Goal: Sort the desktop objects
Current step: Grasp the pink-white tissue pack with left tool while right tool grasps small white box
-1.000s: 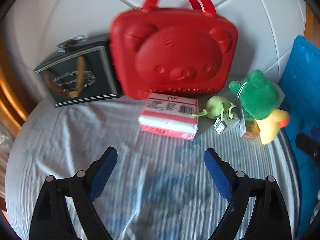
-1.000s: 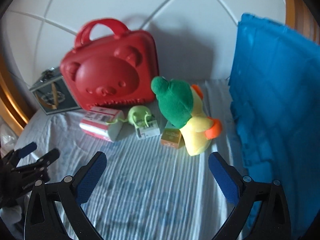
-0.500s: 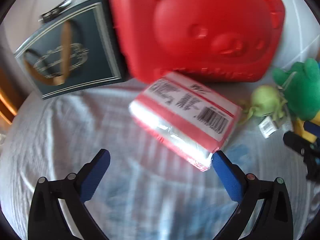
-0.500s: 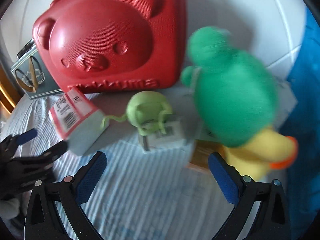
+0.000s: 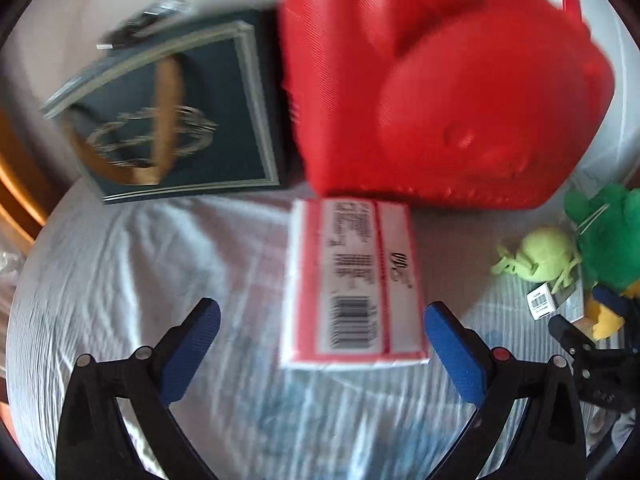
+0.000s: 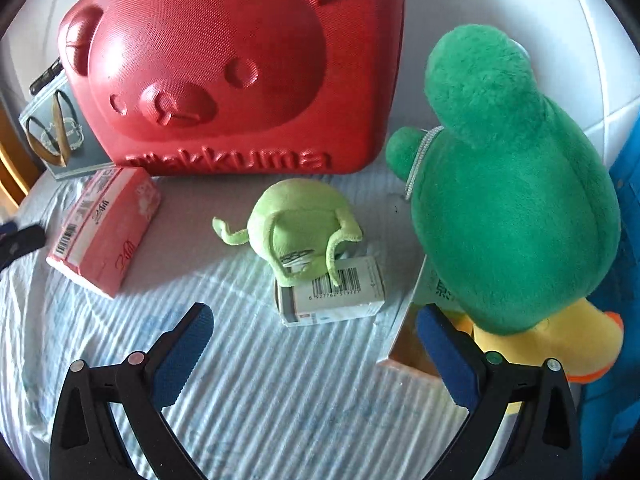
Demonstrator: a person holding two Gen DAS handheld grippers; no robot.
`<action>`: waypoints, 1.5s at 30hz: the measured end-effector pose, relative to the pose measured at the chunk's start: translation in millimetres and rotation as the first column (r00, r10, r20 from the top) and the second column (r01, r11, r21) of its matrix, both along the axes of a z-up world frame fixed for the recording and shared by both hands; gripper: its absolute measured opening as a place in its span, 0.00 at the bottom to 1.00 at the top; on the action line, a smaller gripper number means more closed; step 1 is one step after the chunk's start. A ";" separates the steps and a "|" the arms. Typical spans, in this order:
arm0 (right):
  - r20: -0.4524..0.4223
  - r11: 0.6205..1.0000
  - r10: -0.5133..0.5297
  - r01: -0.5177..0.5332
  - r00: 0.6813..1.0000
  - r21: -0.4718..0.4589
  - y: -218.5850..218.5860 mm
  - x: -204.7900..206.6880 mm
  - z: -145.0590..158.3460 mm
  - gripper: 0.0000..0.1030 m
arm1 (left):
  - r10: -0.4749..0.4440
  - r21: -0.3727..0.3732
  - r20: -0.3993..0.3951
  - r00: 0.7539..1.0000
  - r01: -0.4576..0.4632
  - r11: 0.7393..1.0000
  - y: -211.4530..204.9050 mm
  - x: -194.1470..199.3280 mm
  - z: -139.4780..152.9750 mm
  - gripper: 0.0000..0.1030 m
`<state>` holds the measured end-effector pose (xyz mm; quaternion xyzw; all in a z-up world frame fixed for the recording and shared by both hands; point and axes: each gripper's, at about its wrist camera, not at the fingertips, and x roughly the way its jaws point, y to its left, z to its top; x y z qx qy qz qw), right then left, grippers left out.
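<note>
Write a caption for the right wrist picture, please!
Open right tool faces a small lime plush lying on a barcoded box.

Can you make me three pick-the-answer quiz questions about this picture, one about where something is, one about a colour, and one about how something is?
1. Where is the small light-green plush?
A. Leaning on a small barcode box
B. Inside the red case
C. Under the blue cloth

2. What colour is the bear-face case?
A. Blue
B. Red
C. Yellow

3. How is the left tool?
A. Shut on the plush
C. Open, with the pink pack between its fingers
B. Shut on nothing

Answers: 1 A, its legs drape over the box. 2 B, the whole shell is red. 3 C, both blue pads stand clear of the pack's sides.
</note>
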<state>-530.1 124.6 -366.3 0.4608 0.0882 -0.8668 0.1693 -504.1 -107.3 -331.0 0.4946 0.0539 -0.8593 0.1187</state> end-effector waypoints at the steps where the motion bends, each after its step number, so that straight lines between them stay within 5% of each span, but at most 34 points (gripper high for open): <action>1: 0.000 1.000 0.002 -0.002 1.000 0.006 0.9 -2.3 -1.8 1.00 | -0.017 -0.010 0.045 0.999 0.017 1.000 5.6 -9.9 -9.1 1.00; 5: 0.001 1.000 -0.001 0.001 1.000 0.027 2.8 -12.9 -11.6 1.00 | -0.035 -0.055 0.143 0.989 0.044 0.998 22.2 -29.9 -40.9 1.00; 9: -0.029 0.997 0.017 -0.014 0.999 0.080 -4.3 -14.4 -13.0 0.99 | -0.035 -0.029 0.123 0.992 0.039 0.999 24.2 -25.4 -47.7 0.93; 13: -0.018 0.997 0.030 -0.029 0.999 0.068 -2.7 -5.6 -5.3 0.62 | -0.030 -0.005 0.097 0.995 0.030 1.000 23.9 -13.2 -43.6 0.89; 17: 0.015 0.996 0.070 -0.071 0.997 0.046 -3.9 3.0 -5.3 0.66 | -0.025 -0.012 0.094 0.995 0.026 1.000 24.6 1.7 -43.4 0.89; 19: 0.017 0.997 0.051 -0.052 0.999 0.058 -2.0 -0.7 -9.9 0.81 | -0.019 -0.011 0.093 0.995 0.020 1.000 23.7 7.0 -43.5 0.89; 22: 0.035 0.998 0.035 -0.037 0.999 0.049 -0.7 -3.0 -14.2 0.81 | -0.015 -0.007 0.089 0.996 0.016 1.000 23.9 13.2 -43.0 0.89; 25: 0.057 0.997 0.060 -0.063 0.997 0.041 -3.5 8.4 -14.0 0.62 | -0.009 -0.003 0.081 0.997 0.009 1.000 27.5 23.1 -42.6 0.89; 30: 0.039 0.999 0.053 -0.054 0.998 0.004 1.3 39.1 -0.6 0.61 | -0.011 0.011 0.058 0.998 0.010 1.000 26.0 42.7 -39.3 0.89; 39: -0.071 0.996 0.055 -0.059 0.996 -0.064 11.1 96.0 67.1 0.61 | -0.011 0.028 -0.050 0.999 0.012 1.000 39.1 123.2 10.0 0.89; 45: -0.192 0.994 0.050 -0.068 0.980 -0.089 -2.1 145.5 121.0 0.61 | -0.041 -0.012 -0.163 0.986 0.039 0.999 59.3 176.4 75.5 0.89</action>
